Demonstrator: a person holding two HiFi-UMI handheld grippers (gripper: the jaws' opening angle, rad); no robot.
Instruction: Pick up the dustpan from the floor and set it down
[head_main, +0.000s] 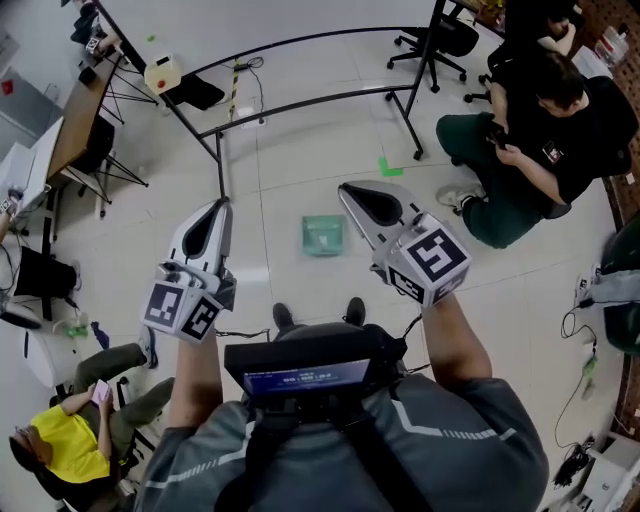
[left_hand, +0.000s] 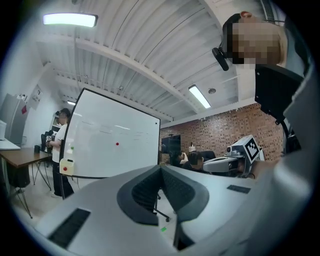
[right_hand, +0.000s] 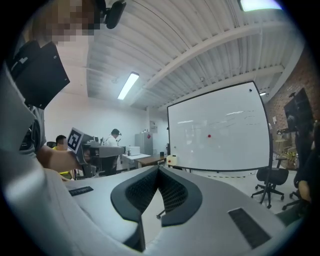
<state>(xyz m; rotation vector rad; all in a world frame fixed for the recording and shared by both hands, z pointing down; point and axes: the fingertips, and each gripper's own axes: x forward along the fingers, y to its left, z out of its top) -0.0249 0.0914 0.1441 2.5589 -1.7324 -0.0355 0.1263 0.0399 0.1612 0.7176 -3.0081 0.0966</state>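
Note:
The green dustpan (head_main: 323, 235) lies flat on the pale floor, ahead of my feet and between the two grippers in the head view. My left gripper (head_main: 222, 204) is held level to the left of it, well above the floor, its jaws shut with nothing between them. My right gripper (head_main: 346, 188) is held level to the right of the dustpan, also shut and empty. In the left gripper view the left gripper (left_hand: 161, 168) points at a whiteboard (left_hand: 112, 142). In the right gripper view the right gripper (right_hand: 159, 171) faces the same whiteboard (right_hand: 220, 132). The dustpan shows in neither gripper view.
The whiteboard's black frame and legs (head_main: 300, 100) stand just beyond the dustpan. A person (head_main: 540, 150) sits at the right, another in yellow (head_main: 70, 445) at the lower left. A desk (head_main: 75, 115) lines the left side, an office chair (head_main: 440, 45) stands at the back. Green tape (head_main: 390, 166) marks the floor.

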